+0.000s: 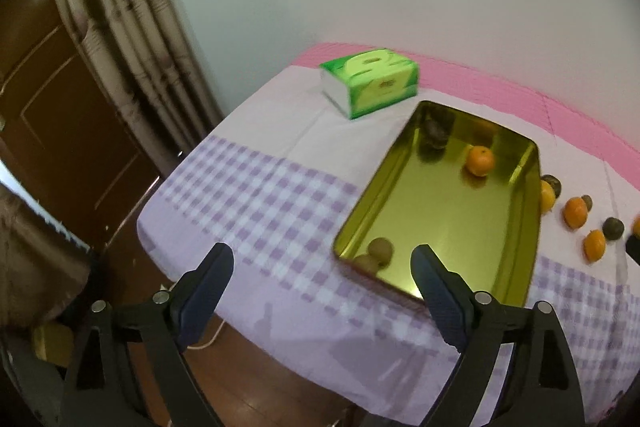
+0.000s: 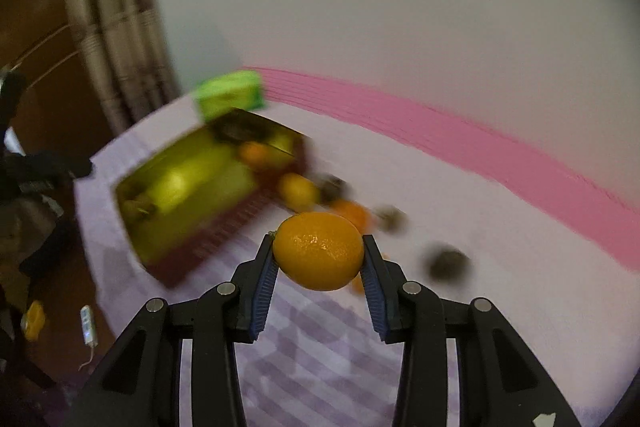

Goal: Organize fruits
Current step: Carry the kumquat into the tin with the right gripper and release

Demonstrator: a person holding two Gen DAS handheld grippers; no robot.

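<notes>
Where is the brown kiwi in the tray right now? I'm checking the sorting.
In the left wrist view, the kiwi lies in the gold tray's near-left corner, far from the orange at the far end.

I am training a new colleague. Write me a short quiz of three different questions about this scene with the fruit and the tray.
1. True or false: the left gripper holds a fruit.
2. Which thing sits between the pads of the right gripper? A) a brown fruit B) an orange fruit C) the green tissue pack
3. Fill in: in the left wrist view, the single orange already inside the gold tray lies near its ____ end, seen from the camera.

Key
1. False: its jaws are open and empty.
2. B
3. far
</notes>
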